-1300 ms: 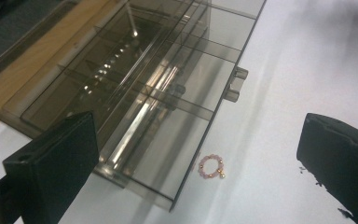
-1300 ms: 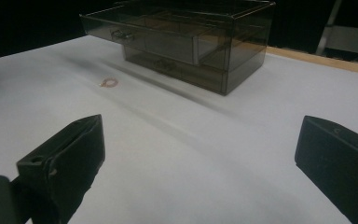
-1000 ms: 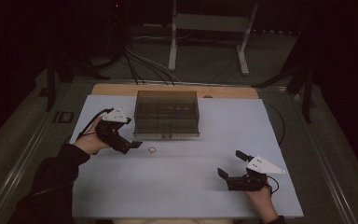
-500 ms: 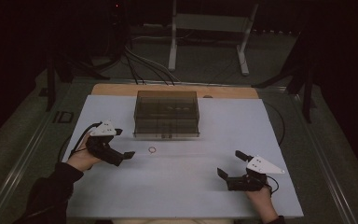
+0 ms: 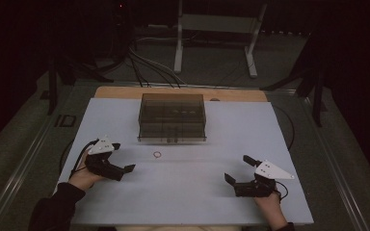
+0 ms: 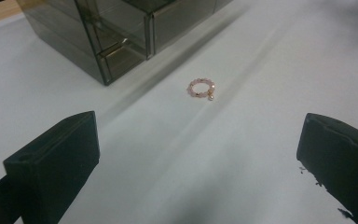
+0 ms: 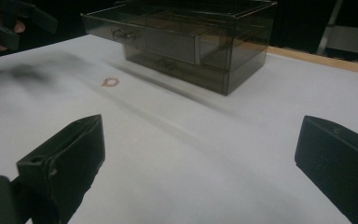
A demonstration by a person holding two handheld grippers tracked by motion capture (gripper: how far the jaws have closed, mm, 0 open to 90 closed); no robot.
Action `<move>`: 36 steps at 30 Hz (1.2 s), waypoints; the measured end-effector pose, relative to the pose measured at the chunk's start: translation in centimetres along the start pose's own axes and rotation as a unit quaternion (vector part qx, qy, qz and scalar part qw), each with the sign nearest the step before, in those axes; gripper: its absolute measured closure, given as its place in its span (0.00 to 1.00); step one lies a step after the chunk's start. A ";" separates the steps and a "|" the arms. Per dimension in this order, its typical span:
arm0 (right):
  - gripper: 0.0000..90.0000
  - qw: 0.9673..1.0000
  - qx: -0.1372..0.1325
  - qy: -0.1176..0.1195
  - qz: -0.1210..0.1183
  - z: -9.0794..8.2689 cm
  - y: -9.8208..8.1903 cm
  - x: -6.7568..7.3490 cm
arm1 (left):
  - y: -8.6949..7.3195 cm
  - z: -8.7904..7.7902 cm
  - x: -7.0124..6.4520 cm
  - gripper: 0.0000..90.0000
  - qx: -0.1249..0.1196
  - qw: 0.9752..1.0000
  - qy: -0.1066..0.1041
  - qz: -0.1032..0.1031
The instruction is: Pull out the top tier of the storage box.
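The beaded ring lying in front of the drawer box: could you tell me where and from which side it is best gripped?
The beaded ring lies flat on the white table, apart from the drawer box. Probably come from above with the open left gripper, one jaw inside the loop, one outside, pinching the beaded band away from its small dangling charm.

And here's the left tongs (image 5: 124, 157): a black body, chunky and angular, with a pale grey three-cornered plate on top and a black cable looping off the back. The left hand (image 5: 83, 176) comes out of a dark long sleeve (image 5: 53, 208). Over to the right tongs (image 5: 236, 169): same black build, same pale three-cornered plate with small dark dots on it, a thin black cable curling behind, gripped by the right hand (image 5: 270, 204). Up close in the left gripper view, the jaws are matte black blocks with squared ends; one has a small round hole in its top face. The right gripper view matches, with a brassy ring low at the left.
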State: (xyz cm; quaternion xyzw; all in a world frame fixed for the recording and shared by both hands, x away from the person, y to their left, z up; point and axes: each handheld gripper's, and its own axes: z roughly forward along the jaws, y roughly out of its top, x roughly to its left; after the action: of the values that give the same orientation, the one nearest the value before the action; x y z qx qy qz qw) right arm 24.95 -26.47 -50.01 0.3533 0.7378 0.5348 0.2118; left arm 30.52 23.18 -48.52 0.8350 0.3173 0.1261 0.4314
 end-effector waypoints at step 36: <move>0.02 1.000 0.003 0.006 -0.005 0.2 0.0 0.0 | -4.4 -1.5 -0.9 0.00 -0.014 0.999 0.033 -0.022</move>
State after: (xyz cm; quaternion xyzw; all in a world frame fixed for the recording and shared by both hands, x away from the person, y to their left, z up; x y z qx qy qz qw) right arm 25.09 -26.37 -50.05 0.3473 0.7422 0.5338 0.2090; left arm 27.20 25.47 -51.08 0.8168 0.3481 0.1485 0.4354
